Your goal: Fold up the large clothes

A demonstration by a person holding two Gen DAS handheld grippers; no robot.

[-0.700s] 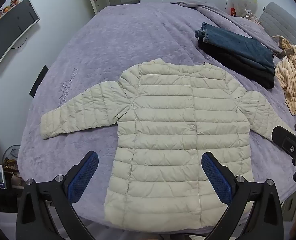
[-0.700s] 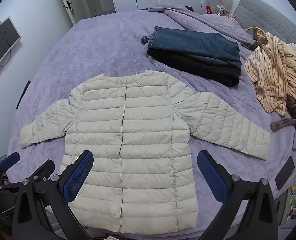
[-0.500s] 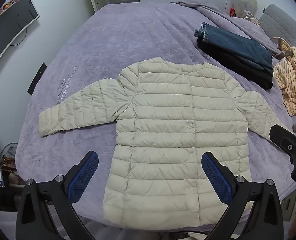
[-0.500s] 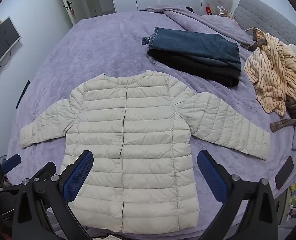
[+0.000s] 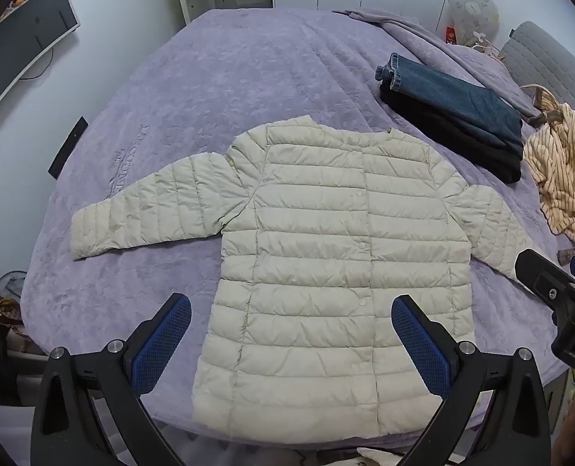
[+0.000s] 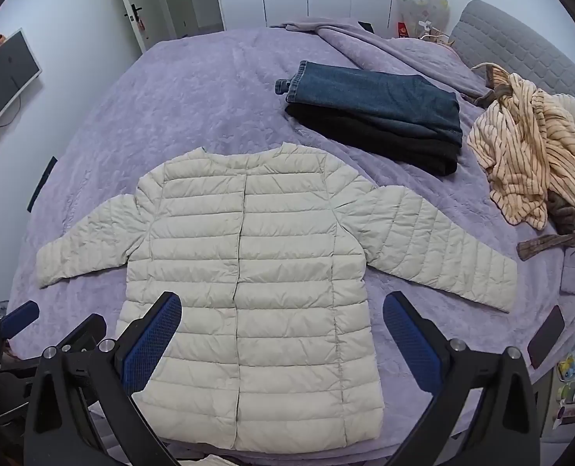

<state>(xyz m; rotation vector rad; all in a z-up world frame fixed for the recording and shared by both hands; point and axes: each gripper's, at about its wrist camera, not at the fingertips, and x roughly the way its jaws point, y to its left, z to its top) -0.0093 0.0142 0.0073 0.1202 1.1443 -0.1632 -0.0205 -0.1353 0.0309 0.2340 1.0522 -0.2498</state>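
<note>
Jacket (image 5: pixel 326 256) lies flat, buttoned, sleeves out, at the bed's (image 5: pixel 217 89) near edge w/ no real change since a moment ago, both grippers (image 5: pixel 291 334) (image 6: pixel 281 330) hovering, jaws wide and empty, so folding prob. hasn't begun.

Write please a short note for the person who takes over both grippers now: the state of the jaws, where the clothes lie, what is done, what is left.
Left gripper: jaws wide open, empty, above the jacket's hem.
Right gripper: jaws wide open, empty, also over the hem.
Cream puffer jacket: flat on the purple bed, front up, buttoned, both sleeves spread out.
Folded jeans lie on a black garment beyond it; a striped garment lies crumpled to the right.
Done: jacket laid out.
Left: fold its sleeves and body; likely the striped garment next.
</note>
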